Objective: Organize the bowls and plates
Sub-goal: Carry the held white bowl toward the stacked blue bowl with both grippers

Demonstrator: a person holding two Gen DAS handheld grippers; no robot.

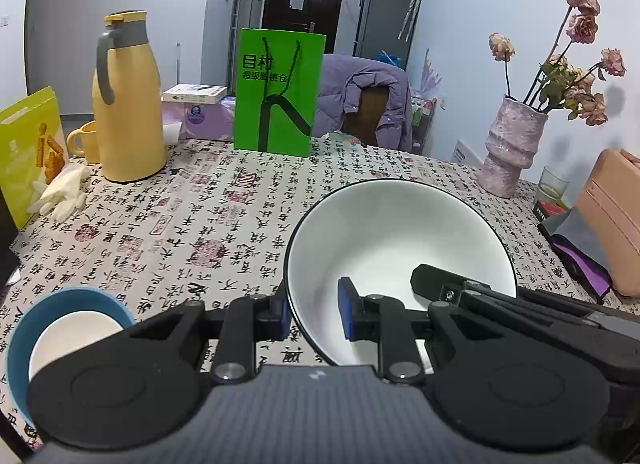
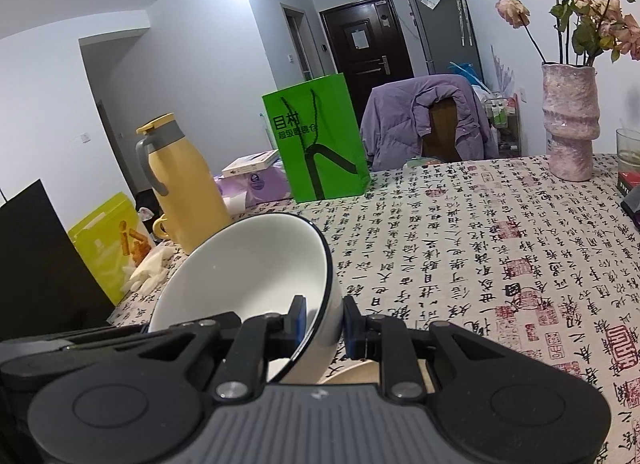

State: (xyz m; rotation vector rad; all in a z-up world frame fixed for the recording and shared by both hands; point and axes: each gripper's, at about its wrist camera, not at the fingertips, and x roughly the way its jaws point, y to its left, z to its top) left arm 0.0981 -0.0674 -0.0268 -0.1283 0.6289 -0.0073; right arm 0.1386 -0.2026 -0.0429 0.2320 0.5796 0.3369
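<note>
We hold one white bowl [image 1: 400, 248] between both tongs, clear of the patterned surface [image 1: 224, 215]. The left tongs [image 1: 316, 314] are clenched on its rim at the bowl's 7 o'clock edge, one blue pad inside the wall and the other outside. The right tongs [image 2: 325, 320] are clenched on the opposite rim the same way, and in the left wrist view their black finger shows inside the bowl at about 4 o'clock. The bowl tips, its mouth turned partly toward us.

The relation that matters is where the blue bowl [image 1: 72, 328] lies: at about 8 o'clock from the left tongs, low in the left wrist view, near the edge of the surface, with a white dish nested inside it. We judge the left hand is the nearer one, so stacking there would mean swinging the white bowl leftward and levelling it first. Under the right tongs a pale beige dish [image 2: 360, 374] peeks out at 6 o'clock; we cannot tell what it is.
</note>
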